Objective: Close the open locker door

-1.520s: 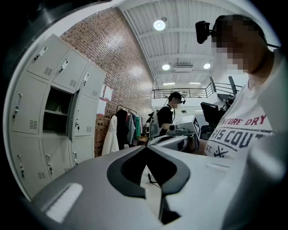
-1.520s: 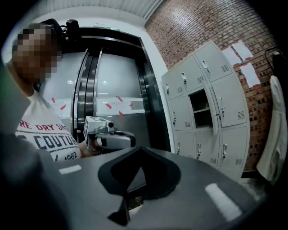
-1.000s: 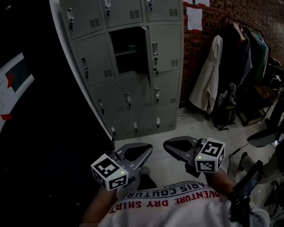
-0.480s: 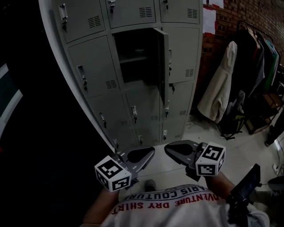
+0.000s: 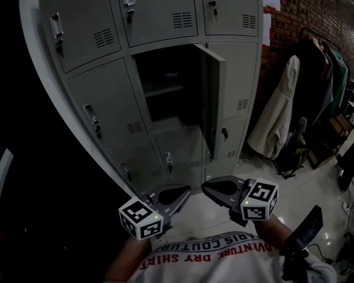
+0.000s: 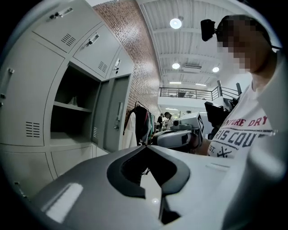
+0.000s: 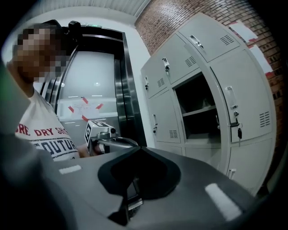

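A grey locker bank (image 5: 99,99) fills the head view. One middle-column compartment (image 5: 168,88) stands open, and its door (image 5: 214,99) swings out toward me on the right side. My left gripper (image 5: 176,194) and right gripper (image 5: 217,189) hang low in front of my shirt, well short of the lockers, tips pointing at each other. Each has its jaws together with nothing between them. The left gripper view shows the open compartment (image 6: 74,105) beyond the left gripper (image 6: 145,146). In the right gripper view, the same compartment (image 7: 198,108) lies past the right gripper (image 7: 140,147).
A clothes rack (image 5: 323,66) with dark garments and a beige coat (image 5: 274,121) stands right of the lockers against a brick wall (image 5: 298,16). Bags (image 5: 293,157) sit on the pale tiled floor (image 5: 199,213). The space left of the lockers is dark.
The lockers have grown larger and nearer in the head view, and the open door now shows more fully. Both grippers keep the same low pose.
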`<action>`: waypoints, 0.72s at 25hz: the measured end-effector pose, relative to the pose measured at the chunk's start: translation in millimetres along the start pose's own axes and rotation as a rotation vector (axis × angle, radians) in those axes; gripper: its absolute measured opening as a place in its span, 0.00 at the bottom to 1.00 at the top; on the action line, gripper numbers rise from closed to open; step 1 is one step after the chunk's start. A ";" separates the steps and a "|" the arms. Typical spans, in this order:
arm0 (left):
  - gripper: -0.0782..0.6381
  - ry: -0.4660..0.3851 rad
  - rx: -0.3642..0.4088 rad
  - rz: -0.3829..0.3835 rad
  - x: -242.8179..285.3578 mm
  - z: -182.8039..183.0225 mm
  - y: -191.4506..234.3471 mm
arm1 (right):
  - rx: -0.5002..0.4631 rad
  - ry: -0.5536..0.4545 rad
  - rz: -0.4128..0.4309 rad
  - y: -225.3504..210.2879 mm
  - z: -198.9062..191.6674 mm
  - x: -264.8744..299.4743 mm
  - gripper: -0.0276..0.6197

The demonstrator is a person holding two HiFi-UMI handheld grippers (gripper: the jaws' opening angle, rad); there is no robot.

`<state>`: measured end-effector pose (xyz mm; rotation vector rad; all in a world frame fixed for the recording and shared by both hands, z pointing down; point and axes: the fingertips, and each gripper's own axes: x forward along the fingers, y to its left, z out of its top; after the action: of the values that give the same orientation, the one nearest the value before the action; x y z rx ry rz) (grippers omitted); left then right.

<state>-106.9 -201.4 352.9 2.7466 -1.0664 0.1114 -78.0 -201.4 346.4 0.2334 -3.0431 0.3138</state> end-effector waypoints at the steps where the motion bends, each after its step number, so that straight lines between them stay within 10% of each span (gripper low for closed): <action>1: 0.11 0.005 -0.004 -0.007 3.3 -0.5 4.4 | 0.004 0.003 -0.005 -5.5 -1.1 2.1 0.04; 8: 0.11 0.001 -0.004 -0.028 16.4 7.2 26.2 | 0.014 0.008 -0.067 -39.7 -1.0 -2.6 0.04; 18: 0.11 0.011 -0.010 -0.037 29.3 8.2 61.4 | -0.141 -0.046 -0.407 -160.0 44.9 -39.8 0.04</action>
<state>-126.7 -266.8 358.3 2.7514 -1.0107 0.1150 -16.0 -359.8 330.6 0.8408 -2.9445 0.0657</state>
